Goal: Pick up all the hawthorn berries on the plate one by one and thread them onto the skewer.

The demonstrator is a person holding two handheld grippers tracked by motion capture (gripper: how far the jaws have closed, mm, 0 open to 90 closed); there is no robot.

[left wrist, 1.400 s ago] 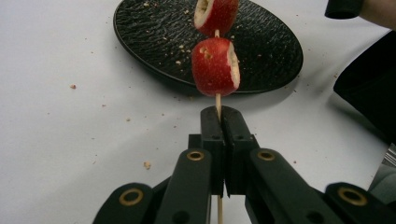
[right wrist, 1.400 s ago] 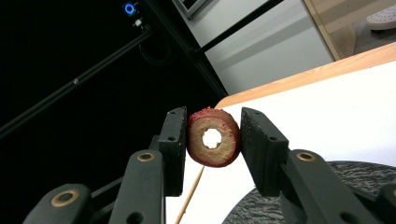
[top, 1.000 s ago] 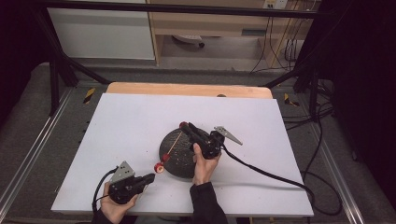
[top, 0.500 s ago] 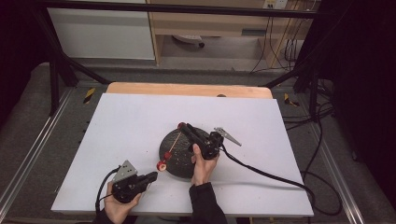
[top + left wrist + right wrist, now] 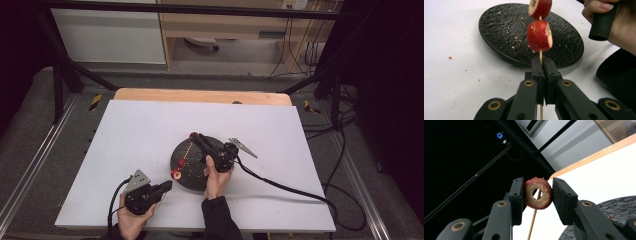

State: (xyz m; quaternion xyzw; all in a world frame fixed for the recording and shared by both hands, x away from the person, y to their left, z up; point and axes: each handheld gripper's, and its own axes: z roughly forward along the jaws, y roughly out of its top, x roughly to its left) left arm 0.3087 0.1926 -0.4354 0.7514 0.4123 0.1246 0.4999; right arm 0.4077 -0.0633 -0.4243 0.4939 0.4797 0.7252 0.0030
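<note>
A thin wooden skewer [image 5: 540, 53] stands up from my left gripper [image 5: 543, 62], which is shut on it. Two red hollowed fruit pieces [image 5: 539, 36] are threaded on it, the upper one [image 5: 540, 7] cut off by the frame's top. In the high view the left gripper [image 5: 169, 184] sits at the table's front, its skewer slanting over the black plate [image 5: 192, 177]. My right gripper [image 5: 193, 136] is shut on a red ring-shaped fruit slice [image 5: 538, 193]. The skewer's tip [image 5: 532, 222] lies just behind the slice's hole.
The black textured plate [image 5: 499, 30] carries crumbs and sits mid-table on a white board [image 5: 140, 135]. The hand holding the right gripper [image 5: 609, 22] hovers at the plate's near right. A black cable [image 5: 280, 185] trails right across the board.
My left gripper has shifted a little right and forward, carrying the skewer and its fruit toward the slice in the right gripper. The right gripper has barely moved.
</note>
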